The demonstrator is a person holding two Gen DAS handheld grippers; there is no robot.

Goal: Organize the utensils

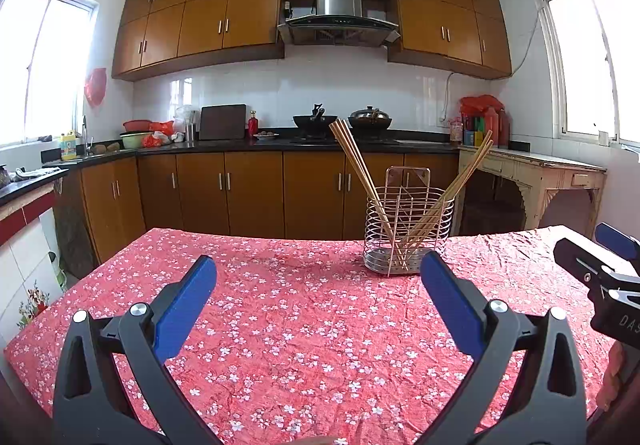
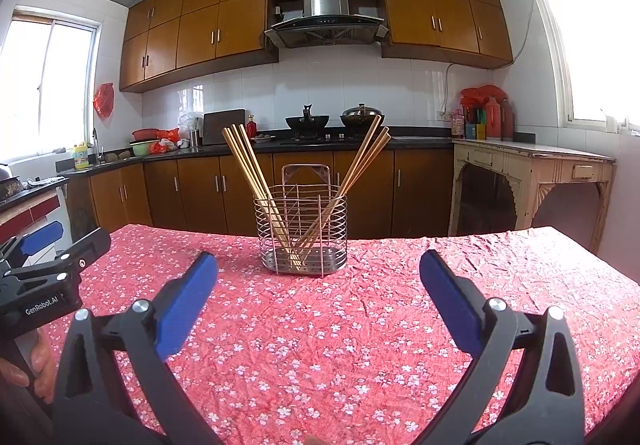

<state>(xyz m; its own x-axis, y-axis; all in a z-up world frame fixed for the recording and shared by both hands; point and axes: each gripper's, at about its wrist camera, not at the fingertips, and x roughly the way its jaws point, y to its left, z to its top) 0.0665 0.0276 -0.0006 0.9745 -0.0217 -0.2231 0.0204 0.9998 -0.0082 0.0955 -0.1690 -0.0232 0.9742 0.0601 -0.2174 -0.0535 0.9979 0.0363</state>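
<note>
A wire utensil holder (image 1: 408, 233) (image 2: 301, 233) stands upright on the table with the red floral cloth (image 1: 300, 325) (image 2: 360, 325). Several wooden chopsticks (image 1: 356, 161) (image 2: 248, 165) lean in it, one bunch to the left and one to the right (image 2: 366, 153). My left gripper (image 1: 318, 297) is open and empty, a little short and left of the holder. My right gripper (image 2: 319, 295) is open and empty, straight in front of the holder. Each gripper shows at the edge of the other's view (image 1: 608, 277) (image 2: 44, 273).
Behind the table runs a kitchen counter (image 1: 240, 145) with woks, bowls and bottles, and brown cabinets below. A cream side table (image 2: 532, 165) stands at the right wall. The table's far edge lies just behind the holder.
</note>
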